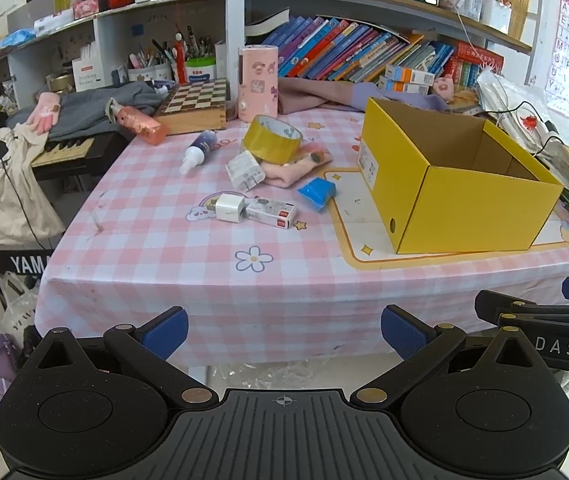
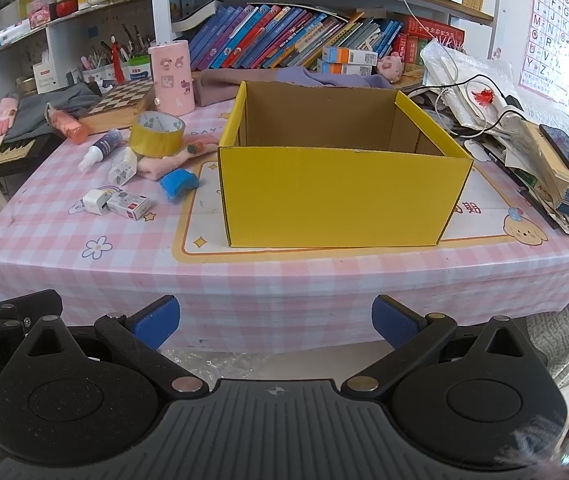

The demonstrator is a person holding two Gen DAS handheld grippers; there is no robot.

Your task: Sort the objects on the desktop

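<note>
Both claws off the tabletop [image 1: 164, 280], hanging in front of its near edge, nothing picked yet. Left claw [image 1: 284, 330] spread wide, empty. Right claw [image 2: 275, 320] also wide, empty.

Landmark: yellow box [image 2: 340, 196]. It stands open-topped on the cartoon mat [image 2: 480, 220], looks empty as far as the visible inside goes; floor of the box is hidden by the near wall. Likely the drop target, hence parked centre with its mouth up.

All loose items sit left of the box:
- blue wad [image 1: 317, 193], closest, just beside the box's left face
- pink sock or cloth [image 1: 292, 170] further left, with the tape roll [image 1: 272, 140] resting tilted on it
- white plug [image 1: 244, 171] touching the cloth's left end
- small white charger cube [image 1: 228, 208] and a small printed carton [image 1: 271, 213], touching each other, left and nearer the front edge
- squeeze bottle [image 1: 198, 151] lying on its side, farther left
- orange-pink bottle [image 1: 140, 123] lying down, far left near the chessboard [image 1: 196, 106]

Judgement: sorting not started. Left claw faces the clutter, so it's the natural picker; right claw faces the box squarely. Tape roll is perched, may slide off if the cloth gets pulled first.
</note>
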